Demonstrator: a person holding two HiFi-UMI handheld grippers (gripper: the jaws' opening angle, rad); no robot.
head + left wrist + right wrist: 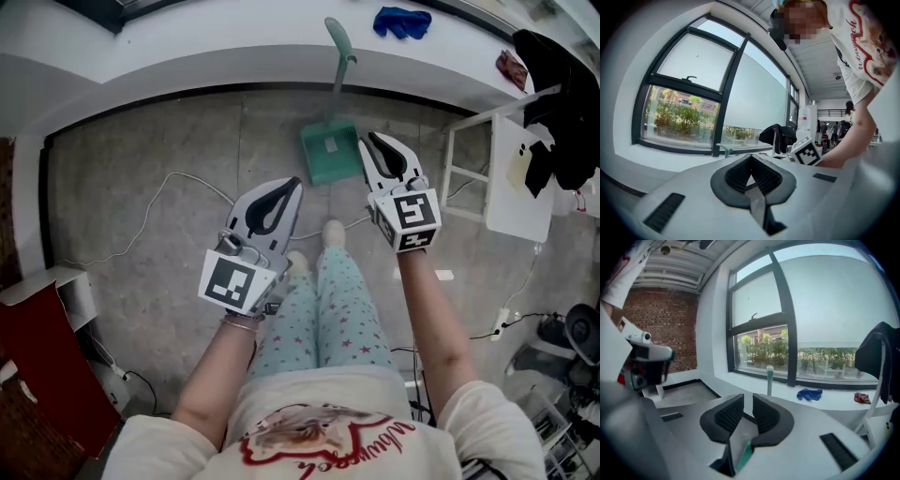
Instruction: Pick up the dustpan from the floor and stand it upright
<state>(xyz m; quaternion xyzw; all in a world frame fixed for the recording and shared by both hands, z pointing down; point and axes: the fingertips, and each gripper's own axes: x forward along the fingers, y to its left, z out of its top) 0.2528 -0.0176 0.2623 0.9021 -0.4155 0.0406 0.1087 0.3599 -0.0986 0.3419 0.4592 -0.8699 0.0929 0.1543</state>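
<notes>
Nearest the head camera are the person's white printed shirt [319,422] and star-patterned trousers [328,309]. The person stands on a grey concrete floor [141,150] that runs to a white window ledge [234,47] on the far side.

At that far side is the green plastic dustpan [330,155]. Its pan sits on the floor and its long handle rises from it, so its long axis already looks upright. Whether the handle leans on the ledge cannot be told.

The right gripper [372,141] is the nearer of the two, with its tip just beside the pan's right edge. The dustpan lies ahead of its jaws and slightly to the left. Those jaws stand a narrow gap apart, with nothing pressed between the pads. The left gripper [293,185] hangs nearer the person, to the left of the pan, with its jaws tip to tip on nothing.

The head view flattens the handle into a line pointing at the ledge. The right gripper view instead shows the handle's top [769,376] standing straight up beyond the jaws, and a green sliver low in the gap. The left gripper view shows no pan, mostly window.

A blue glove [403,21] lies on the ledge, and a thin white cable [169,202] trails across the floor on the left.
</notes>
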